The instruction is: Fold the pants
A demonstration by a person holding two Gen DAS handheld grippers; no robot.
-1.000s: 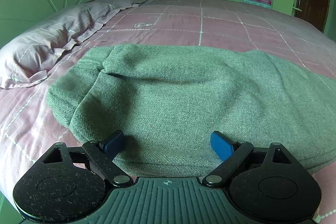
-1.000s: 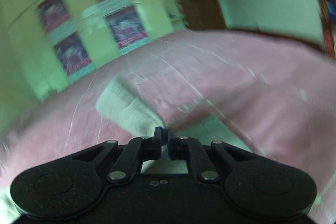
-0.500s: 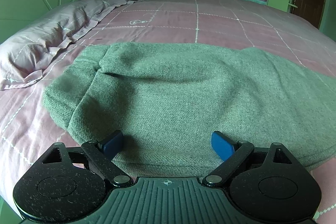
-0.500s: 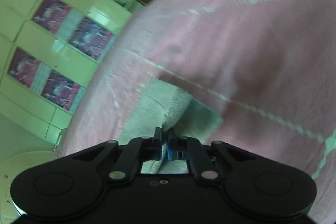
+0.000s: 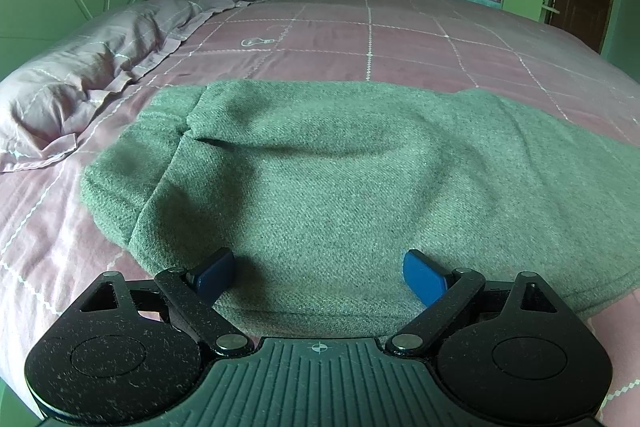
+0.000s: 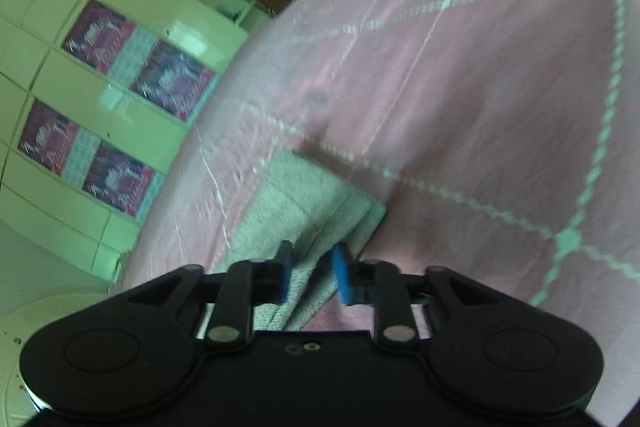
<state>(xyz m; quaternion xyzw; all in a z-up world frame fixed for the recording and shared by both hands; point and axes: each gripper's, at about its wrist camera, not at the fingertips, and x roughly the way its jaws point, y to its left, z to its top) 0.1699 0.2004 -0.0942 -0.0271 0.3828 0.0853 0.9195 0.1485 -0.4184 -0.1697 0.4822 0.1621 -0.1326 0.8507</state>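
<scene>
Two layers of thick grey-green woollen pants (image 5: 320, 179) lie across the pink quilted bed (image 5: 400, 39), right before the left gripper (image 5: 320, 273), wide open and holding nothing; soft, weighty cloth, best pinched at an edge. No containers. Right view: right gripper (image 6: 314, 273) opening, pants' hem (image 6: 304, 203) between its pads.

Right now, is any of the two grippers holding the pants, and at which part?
Neither grips. The left gripper is wide open over the pants. The right gripper is opening its jaws; a folded edge lies loose between them.
</scene>
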